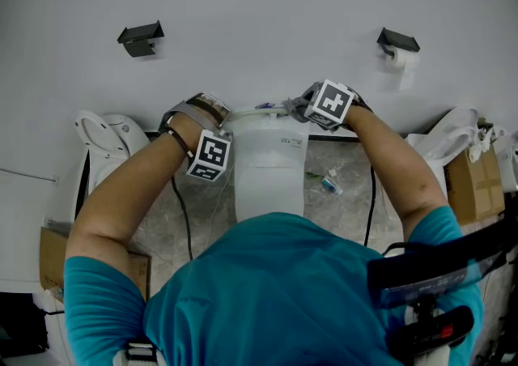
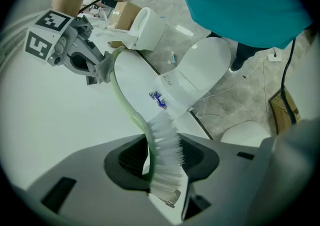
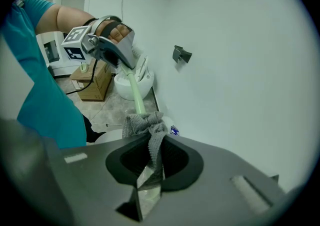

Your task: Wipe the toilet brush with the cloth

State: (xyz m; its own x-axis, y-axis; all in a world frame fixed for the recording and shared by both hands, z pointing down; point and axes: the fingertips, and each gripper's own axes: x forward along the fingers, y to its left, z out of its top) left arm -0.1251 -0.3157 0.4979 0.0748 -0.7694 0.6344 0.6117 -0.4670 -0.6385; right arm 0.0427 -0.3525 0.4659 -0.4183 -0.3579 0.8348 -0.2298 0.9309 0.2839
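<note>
Left gripper [image 2: 169,197] jaws clamp the toilet brush [image 2: 165,152], likely light and stiff, at its bristle end; right gripper [image 3: 146,194] jaws pinch the limp cloth [image 3: 145,125] on its smooth handle [image 3: 134,94].

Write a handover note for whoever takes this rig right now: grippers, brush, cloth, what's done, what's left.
Left gripper: shut on the toilet brush at its bristle head, held in the air.
Right gripper: shut on the grey cloth, bunched at the green handle.
Done: both gripped, cloth at handle.
Left: wipe along it; how much is already wiped doesn't show.
</note>
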